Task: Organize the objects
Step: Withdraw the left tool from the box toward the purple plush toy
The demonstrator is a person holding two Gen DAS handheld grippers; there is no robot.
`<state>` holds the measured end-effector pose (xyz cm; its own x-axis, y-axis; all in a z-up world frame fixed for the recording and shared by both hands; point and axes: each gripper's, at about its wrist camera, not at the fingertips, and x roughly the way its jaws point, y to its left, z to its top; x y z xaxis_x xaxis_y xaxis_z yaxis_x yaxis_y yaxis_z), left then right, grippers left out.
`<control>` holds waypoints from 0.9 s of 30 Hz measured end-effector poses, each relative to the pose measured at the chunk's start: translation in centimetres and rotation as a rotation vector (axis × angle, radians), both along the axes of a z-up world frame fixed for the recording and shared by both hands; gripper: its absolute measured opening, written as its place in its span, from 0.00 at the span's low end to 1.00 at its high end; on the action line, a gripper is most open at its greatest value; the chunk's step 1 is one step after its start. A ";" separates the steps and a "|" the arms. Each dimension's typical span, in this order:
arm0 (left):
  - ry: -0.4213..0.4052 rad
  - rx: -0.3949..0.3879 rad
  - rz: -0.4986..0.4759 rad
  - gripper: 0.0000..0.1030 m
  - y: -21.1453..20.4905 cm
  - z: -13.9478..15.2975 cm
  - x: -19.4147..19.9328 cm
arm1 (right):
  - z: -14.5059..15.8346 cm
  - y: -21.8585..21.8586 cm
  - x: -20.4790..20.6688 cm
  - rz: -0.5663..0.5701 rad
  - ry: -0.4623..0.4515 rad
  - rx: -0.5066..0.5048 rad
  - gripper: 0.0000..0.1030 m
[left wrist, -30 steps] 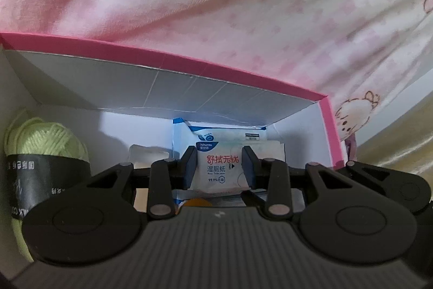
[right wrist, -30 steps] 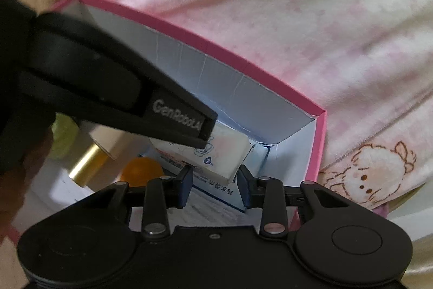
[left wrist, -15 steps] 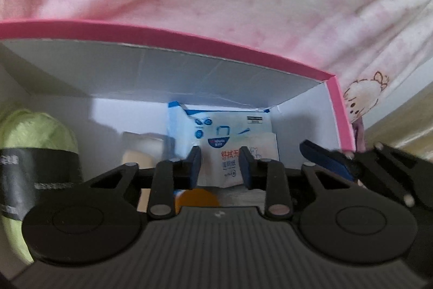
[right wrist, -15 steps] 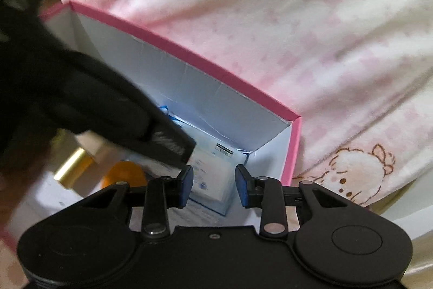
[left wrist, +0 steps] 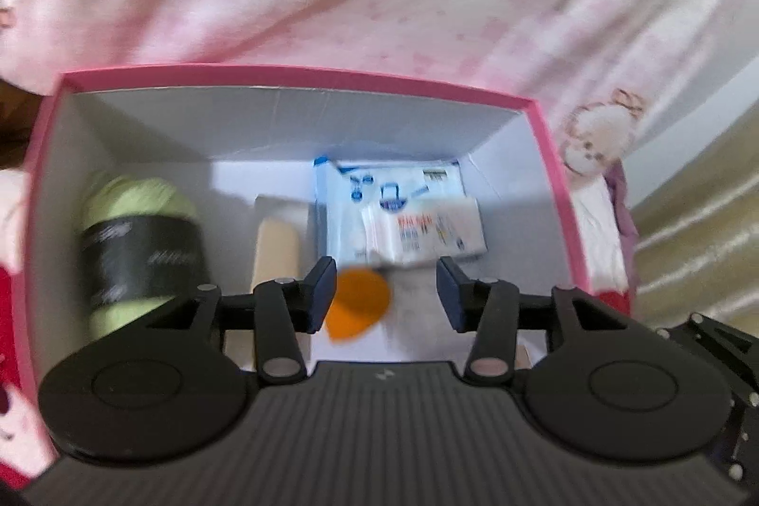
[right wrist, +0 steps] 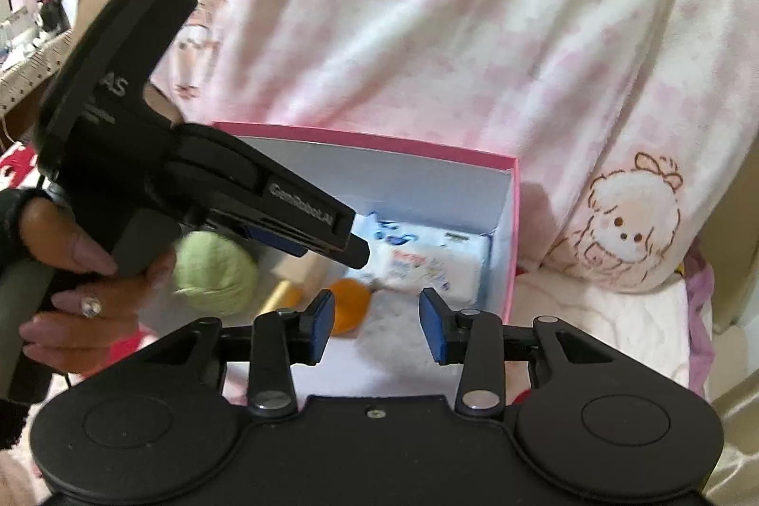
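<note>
A pink-rimmed box (left wrist: 294,72) with white walls holds a green yarn ball with a black band (left wrist: 137,240), a beige tube (left wrist: 277,245), an orange ball (left wrist: 358,304) and two wet-wipe packs (left wrist: 408,216), the small one lying on the larger blue one. My left gripper (left wrist: 385,292) hovers above the box, its jaws opening with nothing between them. In the right wrist view the same box (right wrist: 507,231), wipe packs (right wrist: 427,264), yarn (right wrist: 216,273) and orange ball (right wrist: 348,307) show. My right gripper (right wrist: 377,328) is also above the box, jaws opening and empty.
A pink and white patterned blanket (right wrist: 450,32) with a cartoon figure (right wrist: 626,221) lies behind the box. A person's hand (right wrist: 80,269) holds the left gripper's body (right wrist: 189,174), which crosses over the box's left half. A yellowish cover (left wrist: 702,221) lies at the right.
Both grippers have pulled back and up from the box. The left gripper let go of the small wipe pack, which now lies on the larger pack. Both pairs of jaws are wider.
</note>
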<state>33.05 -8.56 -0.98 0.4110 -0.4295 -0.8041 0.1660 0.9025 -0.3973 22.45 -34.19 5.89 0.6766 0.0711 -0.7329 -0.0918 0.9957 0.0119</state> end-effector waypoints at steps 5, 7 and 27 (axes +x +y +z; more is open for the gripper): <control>-0.035 0.062 -0.040 0.51 0.8 3.7 -4.9 | 2.1 2.3 -3.7 0.040 -0.007 0.001 0.47; -0.053 0.091 -0.059 0.53 1.2 5.1 -6.8 | 3.1 3.4 -5.3 0.052 -0.009 -0.001 0.50; -0.143 0.084 -0.195 0.58 5.9 9.1 -19.5 | 4.7 4.5 -14.3 -0.006 0.061 0.197 0.76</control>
